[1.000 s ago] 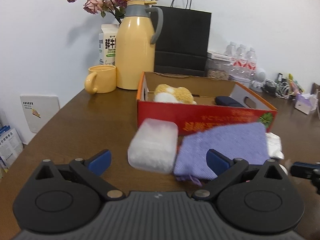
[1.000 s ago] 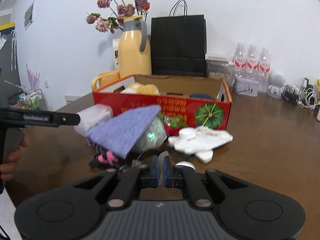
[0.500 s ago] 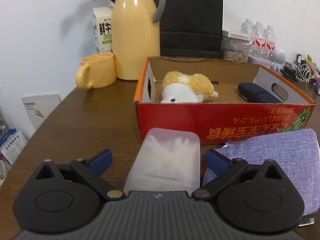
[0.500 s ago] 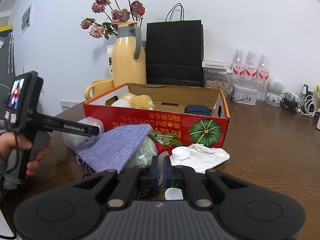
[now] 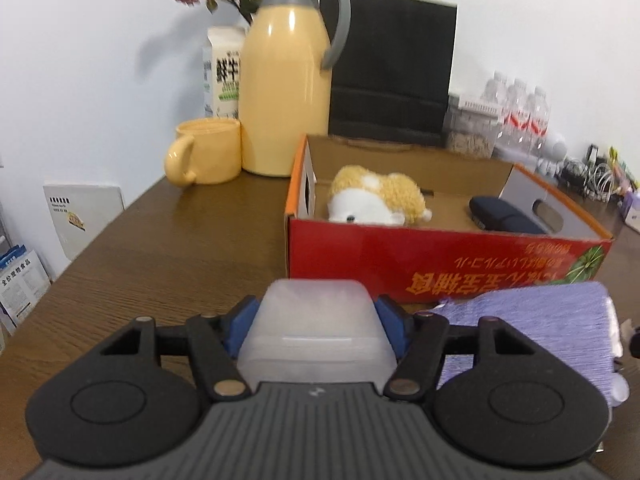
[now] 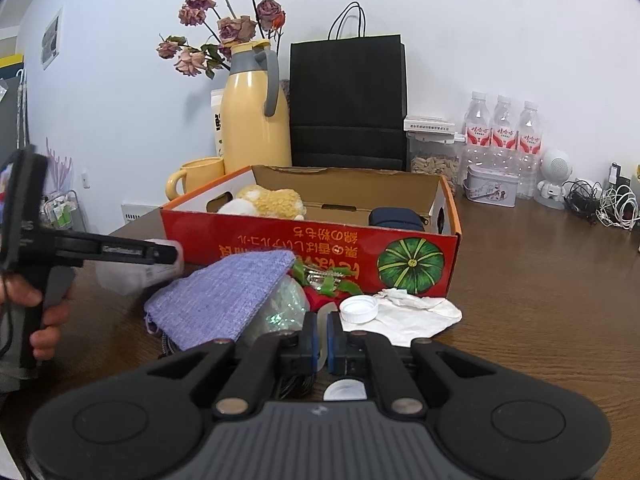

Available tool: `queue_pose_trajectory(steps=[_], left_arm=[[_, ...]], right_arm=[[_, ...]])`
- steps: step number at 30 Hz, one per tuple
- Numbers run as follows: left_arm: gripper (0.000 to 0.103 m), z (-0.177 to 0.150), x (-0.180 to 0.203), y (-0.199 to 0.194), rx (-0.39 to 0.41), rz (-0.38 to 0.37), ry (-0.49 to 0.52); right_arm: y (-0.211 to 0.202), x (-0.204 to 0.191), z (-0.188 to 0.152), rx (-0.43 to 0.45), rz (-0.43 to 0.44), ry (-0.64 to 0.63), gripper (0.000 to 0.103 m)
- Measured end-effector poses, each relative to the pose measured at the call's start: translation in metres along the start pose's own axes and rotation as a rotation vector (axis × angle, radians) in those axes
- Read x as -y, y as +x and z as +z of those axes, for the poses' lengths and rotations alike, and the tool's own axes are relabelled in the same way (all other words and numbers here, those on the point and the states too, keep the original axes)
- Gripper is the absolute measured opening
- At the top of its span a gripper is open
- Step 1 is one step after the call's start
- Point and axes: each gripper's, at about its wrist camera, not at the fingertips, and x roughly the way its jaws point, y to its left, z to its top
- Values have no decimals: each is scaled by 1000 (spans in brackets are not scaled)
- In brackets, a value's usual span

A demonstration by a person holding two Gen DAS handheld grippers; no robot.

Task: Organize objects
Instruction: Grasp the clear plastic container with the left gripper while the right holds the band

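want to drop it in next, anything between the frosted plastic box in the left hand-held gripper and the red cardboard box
Nothing visible. The frosted plastic box sits between the closing jaws of the left hand-held gripper, right before the red cardboard box. Only that box's near wall must be cleared; the purple pouch lies to one side.

A frosted translucent plastic box (image 5: 318, 332) is sitting on the tabletop (image 5: 168, 256) before a red cardboard box (image 5: 440, 264), which is holding a plush toy (image 5: 376, 200) and dark case (image 5: 500, 216); a purple woven pouch (image 5: 532, 320) is lying alongside.
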Motion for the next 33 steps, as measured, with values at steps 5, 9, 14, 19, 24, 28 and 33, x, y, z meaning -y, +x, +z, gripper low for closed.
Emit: queue_pose_trajectory(steps=[5, 9, 14, 19, 24, 28, 33], left_arm=[[64, 11, 5, -29, 73, -29, -16], [12, 28, 19, -42, 117, -64, -2], [4, 49, 35, -36, 112, -112, -3], [21, 42, 29, -27, 49, -91, -28], [77, 15, 14, -39, -6, -10, -26], [99, -2, 12, -47, -65, -34, -41], [102, -20, 30, -52, -61, -26, 1]], right_arm=[[-3, 2, 8, 28, 0, -4, 4], [-2, 3, 20, 60, 5, -13, 4], [5, 6, 41, 102, 16, -13, 4], [12, 6, 43, 102, 37, -6, 4], [14, 6, 34, 80, 54, -3, 4], [8, 3, 27, 77, 68, -3, 4], [1, 0, 21, 73, 76, 2, 4]])
